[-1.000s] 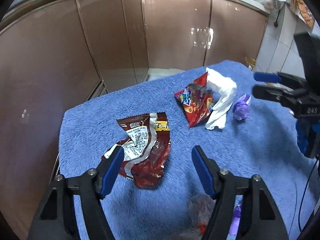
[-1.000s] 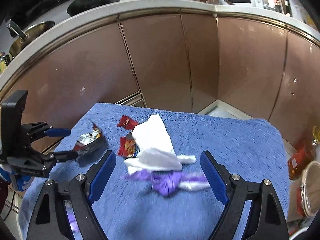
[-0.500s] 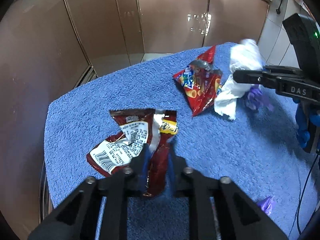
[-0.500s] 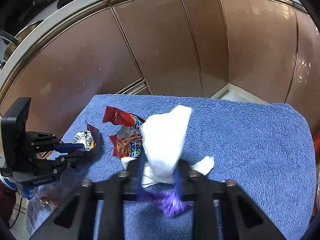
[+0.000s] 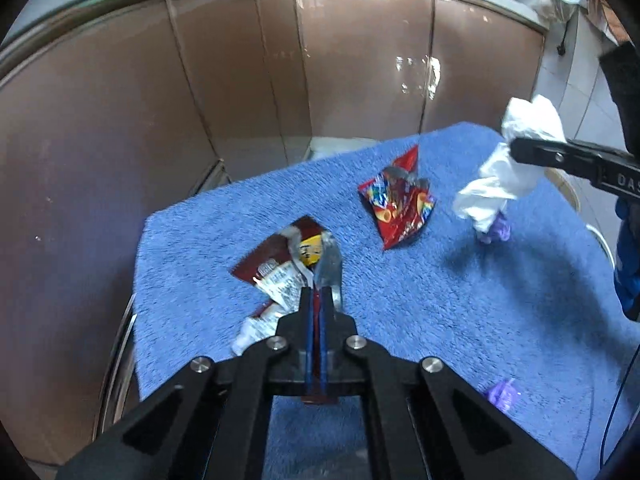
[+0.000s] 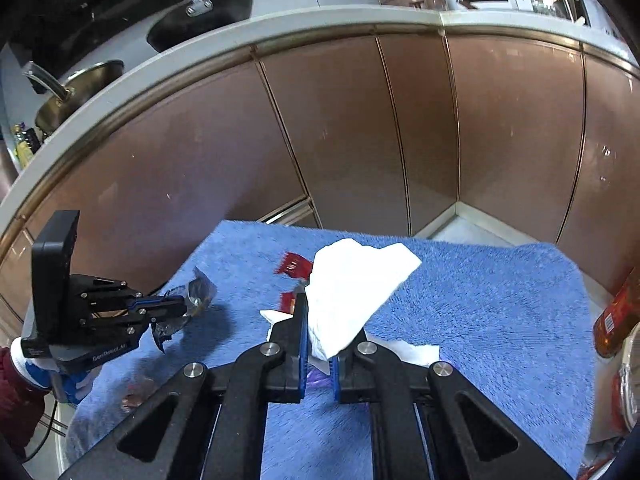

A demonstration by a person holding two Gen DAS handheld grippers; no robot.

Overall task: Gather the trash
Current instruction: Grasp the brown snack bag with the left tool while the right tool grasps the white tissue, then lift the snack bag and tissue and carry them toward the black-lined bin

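Both wrappers lifted since before: left tool (image 5: 316, 300) clamps brown wrapper (image 5: 280, 268); right tool (image 6: 320, 336) clamps white tissue (image 6: 352, 280).

Fluffy blue towel (image 5: 440, 312), glossy foil wrapper (image 5: 288, 268), crumpled white tissue (image 6: 348, 292).

Both grippers are black with blue-padded fingers (image 5: 308, 340) and silver screw heads; the left gripper (image 6: 160, 308) bears pale lettering, with a blue glove beneath.

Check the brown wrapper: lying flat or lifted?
Lifted, crumpled: the left gripper is shut on the brown wrapper, its shadow on the blue towel beneath.
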